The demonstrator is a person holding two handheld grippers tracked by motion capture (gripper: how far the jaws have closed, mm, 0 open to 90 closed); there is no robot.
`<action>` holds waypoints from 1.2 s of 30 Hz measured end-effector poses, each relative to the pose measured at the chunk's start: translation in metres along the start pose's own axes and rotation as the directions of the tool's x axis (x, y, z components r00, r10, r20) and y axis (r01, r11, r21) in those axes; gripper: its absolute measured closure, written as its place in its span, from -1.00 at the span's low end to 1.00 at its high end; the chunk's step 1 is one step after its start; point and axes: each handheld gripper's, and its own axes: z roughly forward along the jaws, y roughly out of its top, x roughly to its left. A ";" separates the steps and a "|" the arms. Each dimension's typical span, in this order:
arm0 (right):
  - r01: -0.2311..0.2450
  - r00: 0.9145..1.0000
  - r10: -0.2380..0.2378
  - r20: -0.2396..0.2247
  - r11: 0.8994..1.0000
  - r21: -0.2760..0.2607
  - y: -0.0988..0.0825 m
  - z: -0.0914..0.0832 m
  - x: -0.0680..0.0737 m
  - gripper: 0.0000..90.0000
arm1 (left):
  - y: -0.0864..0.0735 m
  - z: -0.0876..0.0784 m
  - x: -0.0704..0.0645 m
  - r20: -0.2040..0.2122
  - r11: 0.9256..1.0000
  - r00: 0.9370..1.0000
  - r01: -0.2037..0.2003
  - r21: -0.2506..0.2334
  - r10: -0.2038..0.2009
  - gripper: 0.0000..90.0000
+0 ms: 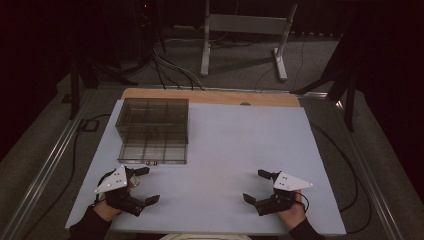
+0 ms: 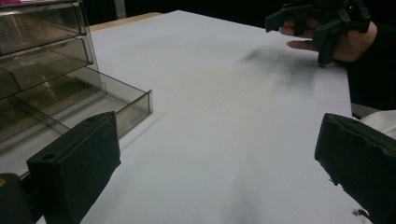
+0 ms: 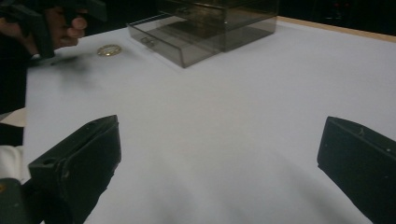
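One smoky, see-through drawer cabinet (image 1: pixel 154 131) stood on the far left part of the white table sheet (image 1: pixel 240 150), its bottom drawer (image 1: pixel 153 154) pulled out toward the person; the high view showed its inside split into small compartments, though their count could not be read. Two grippers rested near the front edge of the sheet, one in each of the person's two hands. The left gripper (image 1: pixel 145 185) sat just in front of the pulled-out drawer, close to it but apart, with its jaws spread wide and nothing between them. The right gripper (image 1: pixel 257 186) lay well apart from the cabinet, on the right side of the sheet, its jaws likewise parted and empty. In the left gripper view the two black jaws framed bare sheet, with the open drawer (image 2: pixel 70 112) at the left and the other hand with its gripper (image 2: pixel 322 28) farther off. In the right gripper view one small round gold-coloured thing (image 3: pixel 109 50), perhaps a coin or a cap, lay on the sheet between the drawer front (image 3: pixel 163 44) and the left hand (image 3: pixel 56 25); what it was could not be told. Beyond the table, one white metal frame (image 1: pixel 245 30) stood on the grey floor among several dark cables.
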 end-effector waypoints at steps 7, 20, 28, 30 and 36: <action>-0.011 1.000 0.011 -0.004 1.000 0.007 -0.001 0.000 0.000 -1.00 | 0.002 0.004 -0.001 0.018 1.000 1.000 0.004 0.010 -0.005 -0.97; -0.016 1.000 0.016 0.005 1.000 -0.026 0.003 -0.006 0.003 -1.00 | 0.013 0.008 -0.013 0.113 1.000 0.993 -0.020 0.013 0.019 -0.97; -0.029 1.000 0.029 0.006 0.999 -0.040 0.006 -0.005 0.003 -1.00 | 0.023 0.003 -0.016 0.098 1.000 0.995 -0.011 -0.025 0.014 -0.97; -0.029 1.000 0.029 0.000 0.999 -0.034 0.006 -0.004 0.003 -1.00 | 0.026 0.001 -0.016 0.084 0.999 0.996 -0.008 -0.039 0.012 -0.97; -0.020 1.000 0.021 0.004 0.999 -0.038 0.006 -0.005 0.005 -1.00 | 0.030 -0.001 -0.013 0.038 0.999 0.999 -0.004 -0.045 0.006 -0.97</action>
